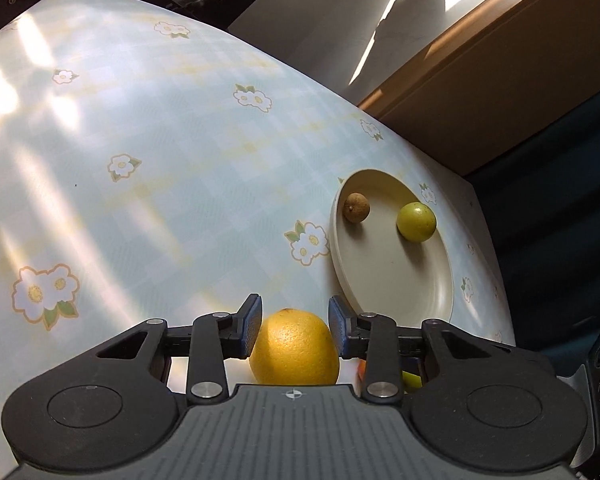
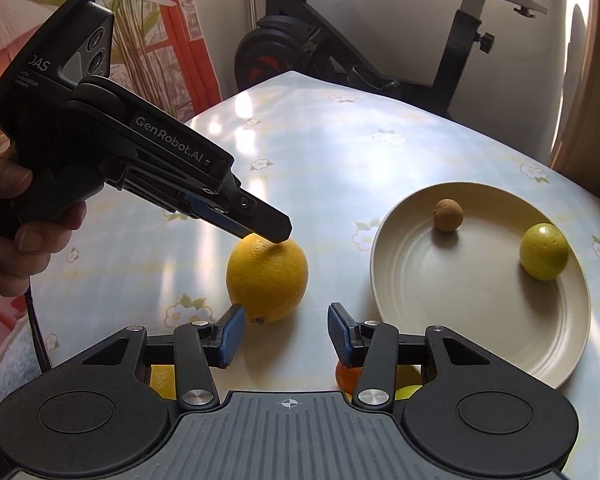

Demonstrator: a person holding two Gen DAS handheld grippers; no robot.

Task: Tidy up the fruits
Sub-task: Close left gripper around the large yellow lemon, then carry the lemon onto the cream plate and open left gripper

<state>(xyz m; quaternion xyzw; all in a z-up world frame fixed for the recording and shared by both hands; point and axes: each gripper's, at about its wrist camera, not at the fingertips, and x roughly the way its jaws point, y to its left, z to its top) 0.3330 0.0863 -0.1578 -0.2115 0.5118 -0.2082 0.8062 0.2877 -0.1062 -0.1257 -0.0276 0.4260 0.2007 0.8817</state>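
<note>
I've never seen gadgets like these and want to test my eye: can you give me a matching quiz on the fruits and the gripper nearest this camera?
Things:
1. yellow lemon
2. green fruit
3. small brown fruit
4. right gripper

Places or states:
A. open, with nothing between its fingers
B. off the plate, between the pads of the left gripper
C. on the plate, by its right rim in the right wrist view
D. on the plate, towards its far side

Pairs: 1-B, 2-C, 3-D, 4-A

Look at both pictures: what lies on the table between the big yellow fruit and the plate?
Nothing: between the yellow fruit and the plate lies only bare flowered tablecloth, seen best in the right wrist view.
</note>
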